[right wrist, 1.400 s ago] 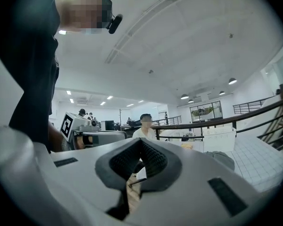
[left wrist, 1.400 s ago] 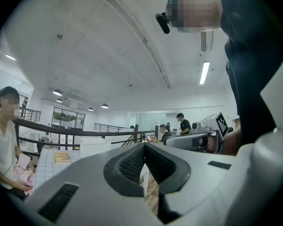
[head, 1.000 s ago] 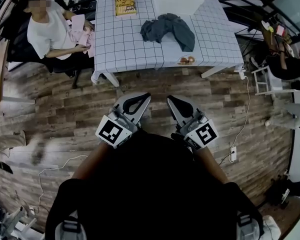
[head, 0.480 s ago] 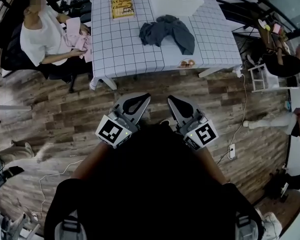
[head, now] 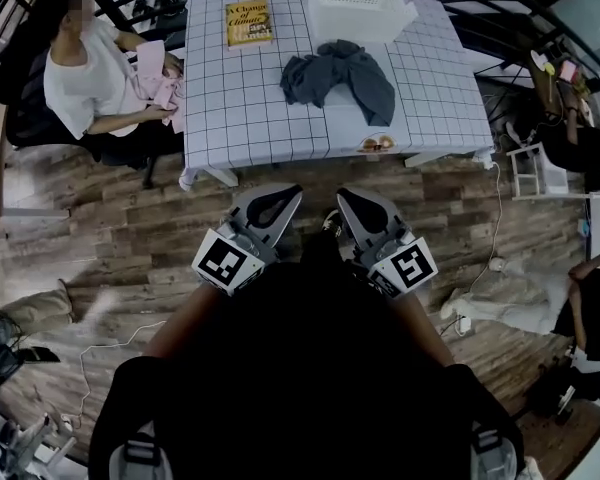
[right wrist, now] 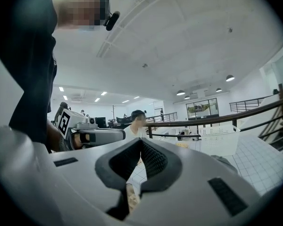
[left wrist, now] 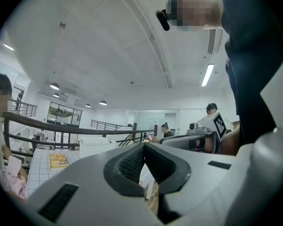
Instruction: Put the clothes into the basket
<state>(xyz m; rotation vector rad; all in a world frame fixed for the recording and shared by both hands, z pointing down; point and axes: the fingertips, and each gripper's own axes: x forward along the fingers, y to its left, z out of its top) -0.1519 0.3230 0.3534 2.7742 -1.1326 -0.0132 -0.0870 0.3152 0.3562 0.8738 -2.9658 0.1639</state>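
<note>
Bench (head: 240, 108), checked cloth, upper centre of head view. White basket (head: 360, 8) at bench's far edge, top of frame. Grey clothes (head: 338, 73) lie crumpled on bench just below basket, apart from it. Judged soft, light, limp: pinch thick bunched fold near middle, else loose ends trail. Left gripper (head: 288, 194) and right gripper (head: 346, 194) mid frame over floor, well short of bench, jaws pressed together, nothing between. Against earlier frame: bench lower in frame, more basket shows, jaws unchanged.

I hold my left claw (head: 293, 192) and right claw (head: 343, 195) side by side, jaws together, grey clothes (head: 340, 74) on the table (head: 240, 98) well ahead of them, basket (head: 365, 18) beyond.
</note>
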